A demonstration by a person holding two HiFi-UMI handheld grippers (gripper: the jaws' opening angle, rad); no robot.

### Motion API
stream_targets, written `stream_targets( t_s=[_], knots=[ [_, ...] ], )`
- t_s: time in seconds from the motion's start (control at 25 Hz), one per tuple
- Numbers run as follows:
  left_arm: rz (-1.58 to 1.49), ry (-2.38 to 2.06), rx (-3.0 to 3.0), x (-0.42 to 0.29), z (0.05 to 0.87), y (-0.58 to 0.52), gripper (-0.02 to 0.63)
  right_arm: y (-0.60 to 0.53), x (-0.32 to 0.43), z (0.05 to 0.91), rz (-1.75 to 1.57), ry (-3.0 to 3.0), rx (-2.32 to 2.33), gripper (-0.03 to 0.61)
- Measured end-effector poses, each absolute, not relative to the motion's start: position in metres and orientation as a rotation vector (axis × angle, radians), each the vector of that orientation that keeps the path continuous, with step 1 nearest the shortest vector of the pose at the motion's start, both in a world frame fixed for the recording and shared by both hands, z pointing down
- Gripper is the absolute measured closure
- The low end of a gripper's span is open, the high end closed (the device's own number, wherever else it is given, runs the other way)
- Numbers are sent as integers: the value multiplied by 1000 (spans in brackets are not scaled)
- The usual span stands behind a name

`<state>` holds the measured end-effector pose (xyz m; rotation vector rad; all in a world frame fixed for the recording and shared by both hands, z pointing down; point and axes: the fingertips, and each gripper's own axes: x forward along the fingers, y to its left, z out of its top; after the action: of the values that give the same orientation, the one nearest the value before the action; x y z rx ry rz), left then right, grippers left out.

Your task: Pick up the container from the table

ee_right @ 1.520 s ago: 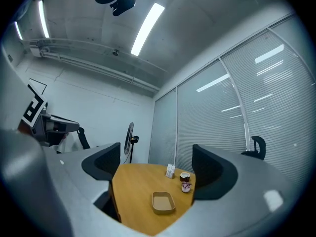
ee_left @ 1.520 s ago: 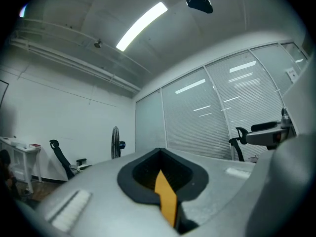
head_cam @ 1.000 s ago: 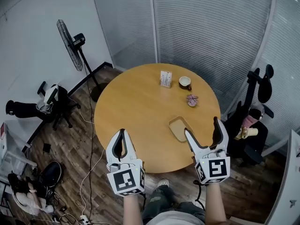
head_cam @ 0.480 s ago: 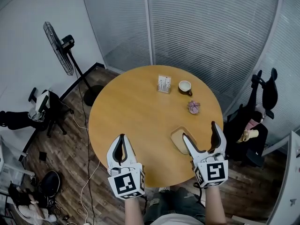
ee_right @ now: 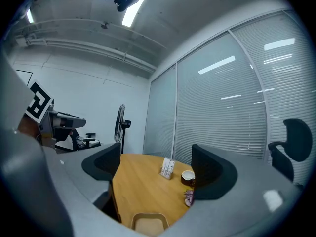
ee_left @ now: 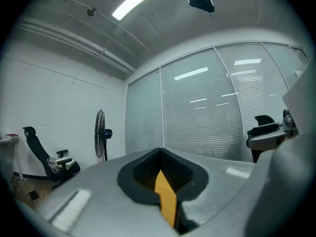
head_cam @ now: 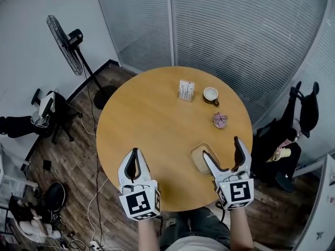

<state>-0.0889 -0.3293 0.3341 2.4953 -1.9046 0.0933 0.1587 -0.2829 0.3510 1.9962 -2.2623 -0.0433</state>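
The container (head_cam: 199, 158) is a shallow tan tray with rounded corners, lying near the front right edge of the round wooden table (head_cam: 152, 119). My right gripper (head_cam: 222, 149) hangs open just right of it and close above the table edge, with nothing between its fingers. In the right gripper view the container (ee_right: 148, 224) sits low in the middle, below the open right gripper (ee_right: 155, 172). My left gripper (head_cam: 134, 153) is shut and empty over the table's front left edge. In the left gripper view the left gripper (ee_left: 163, 181) shows only a thin strip of tabletop between its jaws.
A card holder (head_cam: 186, 90), a white cup (head_cam: 211, 94) and a small pink object (head_cam: 220, 120) stand at the table's far side. A standing fan (head_cam: 67, 41) and an office chair (head_cam: 44, 109) are at the left, another black chair (head_cam: 303, 114) at the right. Cables lie on the wooden floor.
The head view has shifted, so the table sits slightly lower and further left. Both grippers keep nearly the same pose; the right one stays open beside the container.
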Motion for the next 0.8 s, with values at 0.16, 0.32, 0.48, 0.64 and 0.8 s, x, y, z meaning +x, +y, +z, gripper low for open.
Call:
stream_targets(
  t_s=[0.16, 0.32, 0.48, 0.64, 0.8],
  knots=[
    [135, -1902, 2473, -82, 347, -334, 612, -292, 160, 369, 11, -2264, 1954, 101],
    [188, -1891, 2447, -76, 365, -335, 612, -297, 160, 390, 77, -2268, 1901, 108],
    [237, -1883, 2421, -70, 382, -334, 612, -299, 160, 418, 169, -2242, 1843, 118],
    [286, -1862, 2397, -68, 400, -331, 612, -299, 153, 453, 289, -2217, 1737, 136],
    [329, -1845, 2361, -68, 423, -325, 612, -296, 151, 492, 403, -2177, 1670, 147]
  ],
)
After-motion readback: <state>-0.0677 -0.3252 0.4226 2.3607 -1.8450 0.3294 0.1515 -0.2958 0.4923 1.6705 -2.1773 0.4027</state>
